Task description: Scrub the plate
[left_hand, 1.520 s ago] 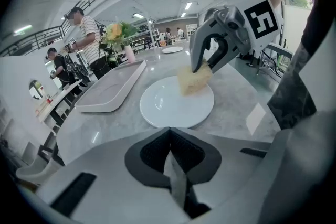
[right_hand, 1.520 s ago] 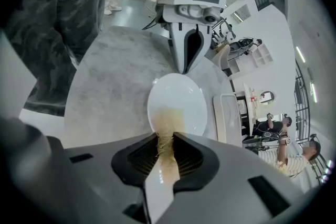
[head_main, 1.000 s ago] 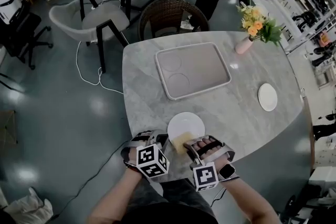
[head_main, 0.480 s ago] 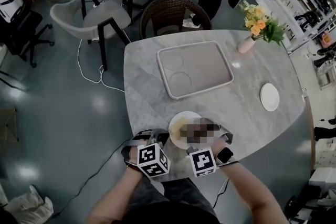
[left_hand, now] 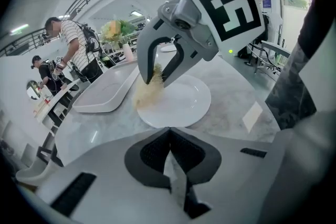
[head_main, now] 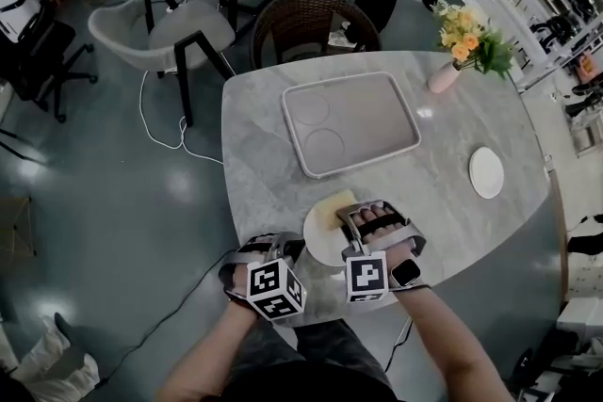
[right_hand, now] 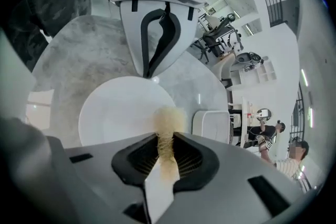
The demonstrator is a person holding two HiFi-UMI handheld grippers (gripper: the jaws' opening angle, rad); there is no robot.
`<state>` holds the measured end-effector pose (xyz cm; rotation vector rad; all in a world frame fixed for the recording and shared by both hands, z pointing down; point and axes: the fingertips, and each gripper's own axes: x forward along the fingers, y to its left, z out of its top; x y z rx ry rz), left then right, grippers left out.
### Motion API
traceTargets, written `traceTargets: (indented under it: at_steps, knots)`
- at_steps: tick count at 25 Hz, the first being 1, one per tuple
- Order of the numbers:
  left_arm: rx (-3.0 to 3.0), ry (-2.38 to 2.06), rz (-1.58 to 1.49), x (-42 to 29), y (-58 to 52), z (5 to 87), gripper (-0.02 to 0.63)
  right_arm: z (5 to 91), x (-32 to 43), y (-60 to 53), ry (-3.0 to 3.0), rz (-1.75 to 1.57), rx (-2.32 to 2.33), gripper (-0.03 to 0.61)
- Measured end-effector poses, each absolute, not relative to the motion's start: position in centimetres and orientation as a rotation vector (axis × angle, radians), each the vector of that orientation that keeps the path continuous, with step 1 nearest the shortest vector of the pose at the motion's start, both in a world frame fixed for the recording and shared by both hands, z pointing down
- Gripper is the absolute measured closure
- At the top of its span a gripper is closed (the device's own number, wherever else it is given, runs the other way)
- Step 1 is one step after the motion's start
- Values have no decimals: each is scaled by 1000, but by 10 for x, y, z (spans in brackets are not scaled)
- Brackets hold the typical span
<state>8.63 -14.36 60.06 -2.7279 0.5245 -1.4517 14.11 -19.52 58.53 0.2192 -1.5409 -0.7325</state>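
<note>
**Sponge now at the plate's far rim**

Over the last 1 s the sponge (head_main: 333, 205) has travelled from the near middle of the plate (head_main: 318, 240) to its far-left rim, and the right gripper (head_main: 343, 214) has come forward with it; the left gripper (head_main: 287, 249) has stayed put.

The right gripper's fingers are clamped on the sponge, whose free end spills past the rim onto the desk (head_main: 433, 193); the left gripper's fingers are pressed together on nothing, resting at the near edge just left of the plate; whether they touch it I cannot tell.

The plate lies flat close to the near edge, towards the left; the tray (head_main: 349, 124) sits well apart, nearer the far edge.

Risk, as I judge it: nothing pins the plate, so a hard stroke could skate it along the marble; a pull back towards the person could carry it over the near edge; with the sponge half off the rim, the next stroke may scrub the desk instead.
</note>
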Motion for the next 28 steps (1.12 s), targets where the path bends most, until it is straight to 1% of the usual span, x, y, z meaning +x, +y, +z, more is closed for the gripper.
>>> traceTargets:
  at_steps: [11, 21, 26, 28]
  knots:
    - [-2733, 514, -1439, 86, -144, 601, 600, 593, 177, -158, -1518, -645, 236, 502]
    - [-2728, 490, -1440, 87, -141, 600, 600, 591, 152, -114, -1614, -558, 65, 502]
    - [-2730, 488, -1436, 88, -141, 600, 600, 594, 139, -123, -1622, -626, 68, 502]
    - [-2728, 487, -1441, 87, -142, 600, 600, 594, 134, -125, -1643, -606, 76, 502]
